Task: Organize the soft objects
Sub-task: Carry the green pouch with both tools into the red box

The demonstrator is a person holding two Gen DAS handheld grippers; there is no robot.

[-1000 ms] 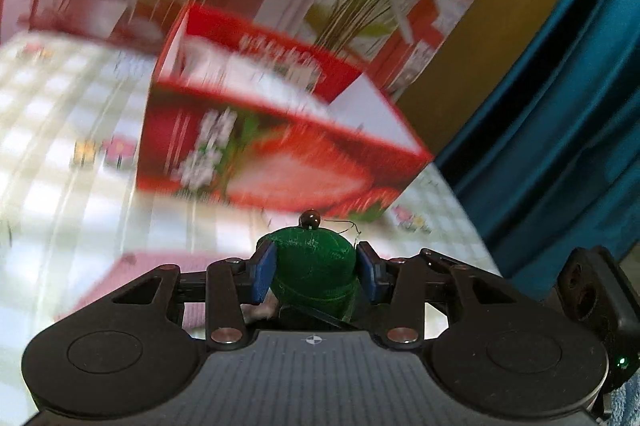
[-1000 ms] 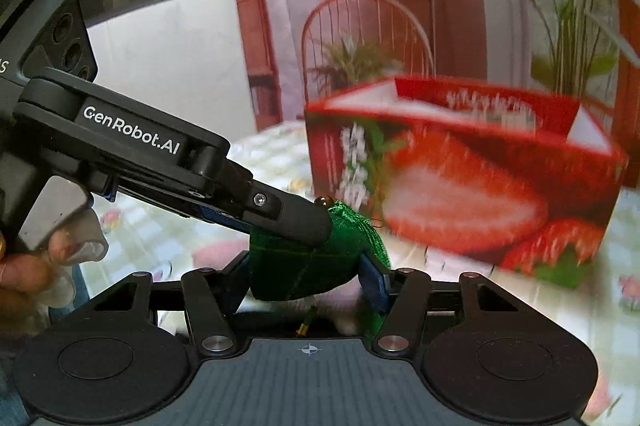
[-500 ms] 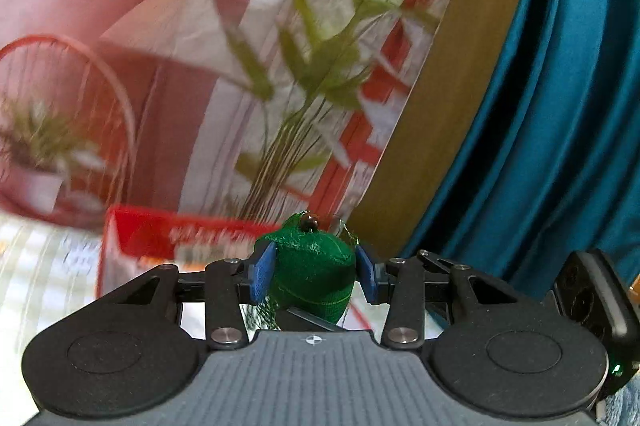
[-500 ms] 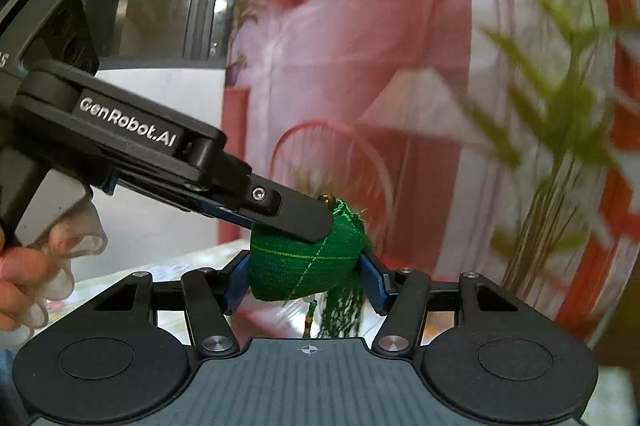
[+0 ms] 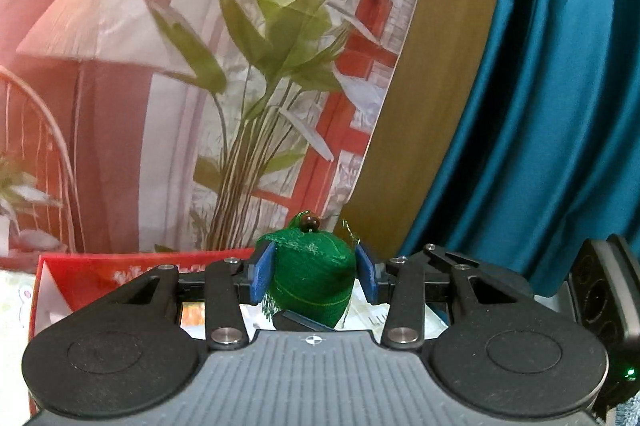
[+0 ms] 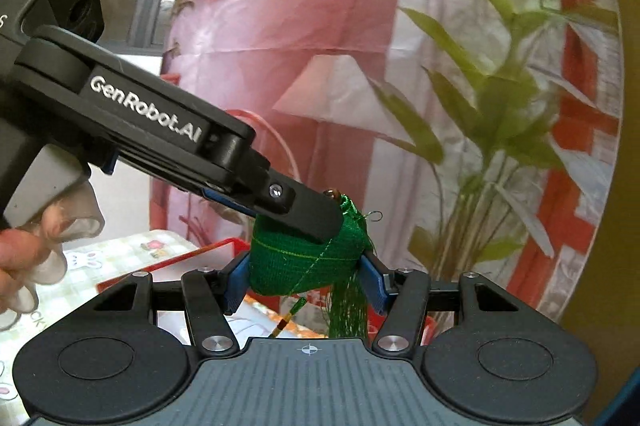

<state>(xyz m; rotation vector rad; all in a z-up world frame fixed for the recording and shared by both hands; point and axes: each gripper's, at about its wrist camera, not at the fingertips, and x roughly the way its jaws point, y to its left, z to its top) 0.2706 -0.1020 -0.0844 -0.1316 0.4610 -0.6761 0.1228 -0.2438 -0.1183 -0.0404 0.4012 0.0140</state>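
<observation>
A green fabric pouch (image 5: 310, 286) with a brown bead on top and a green tassel beneath is held in the air by both grippers. My left gripper (image 5: 315, 268) is shut on it, blue pads pressing its two sides. In the right wrist view my right gripper (image 6: 304, 278) is also shut on the pouch (image 6: 288, 262), while the left gripper (image 6: 312, 222) reaches in from the left with one black finger lying over the pouch's top. The open red strawberry box (image 5: 100, 270) sits just below and behind the pouch.
A checked tablecloth (image 6: 120, 258) lies under the red box (image 6: 200, 254). A printed backdrop with a lamp and a plant (image 5: 260, 66) stands behind, and a teal curtain (image 5: 540, 106) hangs to the right. A person's hand (image 6: 24, 250) grips the left tool's handle.
Both grippers have risen together with the green pouch. The red box has dropped from the middle of both views to the bottom edge, and the backdrop now fills them.
</observation>
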